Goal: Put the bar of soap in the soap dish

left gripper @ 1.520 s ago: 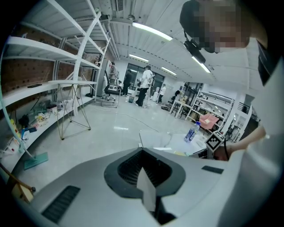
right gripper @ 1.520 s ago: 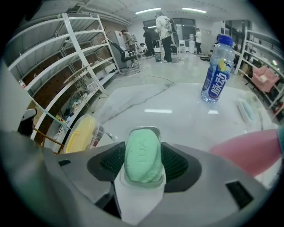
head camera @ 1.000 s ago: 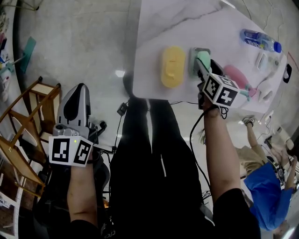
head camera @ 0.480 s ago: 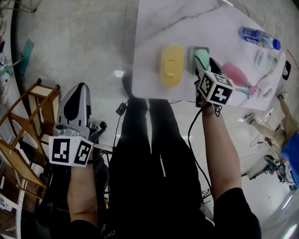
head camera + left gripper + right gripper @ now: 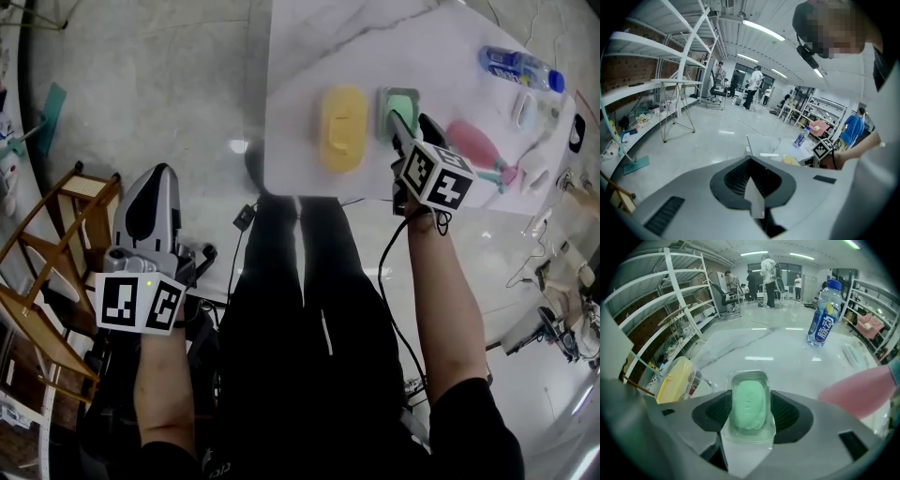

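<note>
Straddling soap dish: right gripper, apart; left gripper together; yellow case, pink bottle flanking.

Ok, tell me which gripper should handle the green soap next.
Right. The right gripper has the green soap in its clear tray between its jaws; the left gripper is off the table, over the floor.

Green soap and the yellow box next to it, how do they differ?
The soap is pale green; the box is yellow. The soap is the smaller of the two; the box is longer and wider. The soap lies in a clear dish; the box lies on the table itself. Both are rounded oblongs, lying side by side the same way.
</note>
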A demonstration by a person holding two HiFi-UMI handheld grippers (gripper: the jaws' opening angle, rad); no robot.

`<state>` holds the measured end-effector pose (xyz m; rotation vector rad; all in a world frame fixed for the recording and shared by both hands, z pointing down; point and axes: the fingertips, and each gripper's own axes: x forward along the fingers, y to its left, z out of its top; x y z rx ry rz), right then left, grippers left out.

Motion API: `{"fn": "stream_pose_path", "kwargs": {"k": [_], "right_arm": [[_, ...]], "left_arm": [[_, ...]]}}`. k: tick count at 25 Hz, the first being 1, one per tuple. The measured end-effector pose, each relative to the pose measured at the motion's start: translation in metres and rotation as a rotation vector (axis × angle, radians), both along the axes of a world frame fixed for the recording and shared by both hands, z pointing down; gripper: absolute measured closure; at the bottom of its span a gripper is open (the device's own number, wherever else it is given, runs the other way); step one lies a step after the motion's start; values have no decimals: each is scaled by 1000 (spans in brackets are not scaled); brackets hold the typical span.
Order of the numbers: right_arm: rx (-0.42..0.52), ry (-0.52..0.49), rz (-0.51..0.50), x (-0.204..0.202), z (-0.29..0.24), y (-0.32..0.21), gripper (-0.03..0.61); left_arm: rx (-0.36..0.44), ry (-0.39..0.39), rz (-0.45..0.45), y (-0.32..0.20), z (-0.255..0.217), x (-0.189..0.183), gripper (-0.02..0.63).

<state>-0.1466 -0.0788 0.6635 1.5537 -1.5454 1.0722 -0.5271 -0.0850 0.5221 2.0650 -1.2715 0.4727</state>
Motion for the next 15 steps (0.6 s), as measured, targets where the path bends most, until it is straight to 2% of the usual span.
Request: {"fn": "stream_pose_path", "kwargs": {"k": [2,3,4,5,7,15], "right_arm": [[7,-5,15,3,-3,5,322],[17,1,19,5,-6,6,389],[31,8,18,7,-11,7,485],[43,11,15,8,-15,9,543],[56,-8,4,4,-23,12,561],[138,-88,1,-12,-81,3,563]], "left_arm": [[5,-1,7,-1,-2,3,603],[8,0,10,-2,-3,4,603],[12,1,13,-3,-4,5,603],[17,3,16,-4,-6,5,603],[26,7,25,-7,-12,6,603],[83,61,51,-17,-41,13,603]]}}
